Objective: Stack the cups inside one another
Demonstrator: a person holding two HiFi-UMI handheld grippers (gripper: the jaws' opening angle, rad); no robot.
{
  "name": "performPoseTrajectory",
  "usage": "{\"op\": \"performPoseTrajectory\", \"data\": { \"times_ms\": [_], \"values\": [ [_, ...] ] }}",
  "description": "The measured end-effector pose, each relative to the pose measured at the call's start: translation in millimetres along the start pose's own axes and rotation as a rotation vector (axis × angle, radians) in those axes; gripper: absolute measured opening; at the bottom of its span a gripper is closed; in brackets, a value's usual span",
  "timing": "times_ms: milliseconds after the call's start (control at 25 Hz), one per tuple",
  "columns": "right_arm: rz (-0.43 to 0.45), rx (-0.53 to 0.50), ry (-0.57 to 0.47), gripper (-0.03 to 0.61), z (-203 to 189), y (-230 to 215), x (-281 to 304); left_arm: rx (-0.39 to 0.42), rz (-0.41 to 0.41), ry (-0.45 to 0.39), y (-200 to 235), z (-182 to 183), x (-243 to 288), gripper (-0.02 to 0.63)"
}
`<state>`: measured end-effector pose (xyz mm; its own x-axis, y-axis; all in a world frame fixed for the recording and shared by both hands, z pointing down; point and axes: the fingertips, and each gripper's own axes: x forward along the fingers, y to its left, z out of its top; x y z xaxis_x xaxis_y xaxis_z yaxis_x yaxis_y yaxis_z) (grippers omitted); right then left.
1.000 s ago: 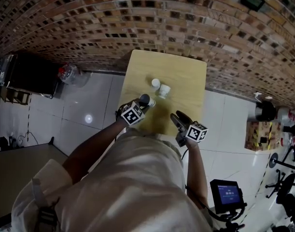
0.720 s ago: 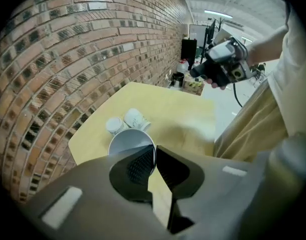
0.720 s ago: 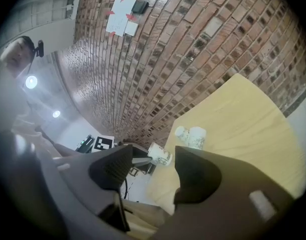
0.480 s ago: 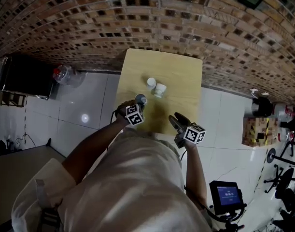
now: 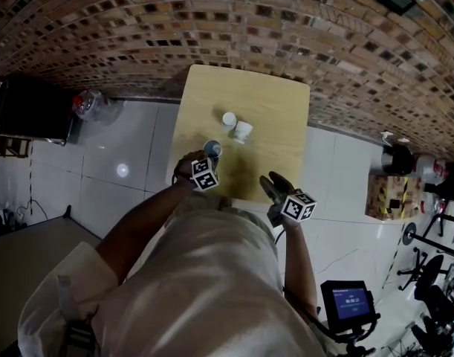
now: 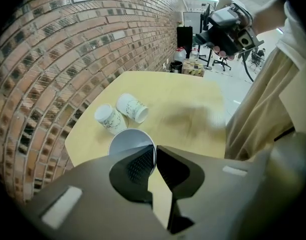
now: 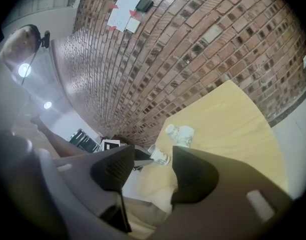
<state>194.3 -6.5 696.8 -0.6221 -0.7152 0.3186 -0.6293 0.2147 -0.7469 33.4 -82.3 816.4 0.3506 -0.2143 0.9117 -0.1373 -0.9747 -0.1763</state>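
Reaching forward from the torso, the left forearm (image 5: 148, 218) ends over the near-left part of the table (image 5: 275, 110). The left gripper (image 6: 155, 151) tips steeply down with its marker cube (image 5: 204, 175) facing up. Its jaws are clamped on the wall of the held cup (image 6: 123, 143), one pad inside the mouth and the other outside, with the rim pinched between them. The held cup is mouth-up, white paper with a grey-shaded interior, and sits close to the table's left edge on the person's side. I can't tell if its base touches the wood. The right gripper (image 7: 153, 160) hangs at the near-right edge of the table, pointing roughly level toward the brick wall (image 7: 203, 49). Its jaws are wide apart and have just been closing a little, with nothing between them. Two more cups are mid-table, closer to the wall, just beside each other and well apart from the held cup. Both are the same white paper with a dark sprig print. The tipped cup (image 6: 132, 107) lies on its side, and its open mouth shows in the left gripper view. The second loose cup (image 6: 108, 119) shows a plain white round end; I can't tell whether it is lying or standing.
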Motion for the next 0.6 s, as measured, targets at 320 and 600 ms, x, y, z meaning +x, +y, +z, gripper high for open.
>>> {"op": "performPoseTrajectory", "data": {
  "times_ms": [320, 600],
  "values": [
    [0.001, -0.014, -0.003, 0.222, 0.5, 5.1, 6.5, 0.042, -0.011, 0.019, -5.2, -6.8, 10.3, 0.039],
    [-0.003, -0.012, -0.005, 0.222, 0.3, 5.1, 3.6, 0.037, -0.03, 0.016, -8.7, -8.8, 10.3, 0.159]
  ]
}}
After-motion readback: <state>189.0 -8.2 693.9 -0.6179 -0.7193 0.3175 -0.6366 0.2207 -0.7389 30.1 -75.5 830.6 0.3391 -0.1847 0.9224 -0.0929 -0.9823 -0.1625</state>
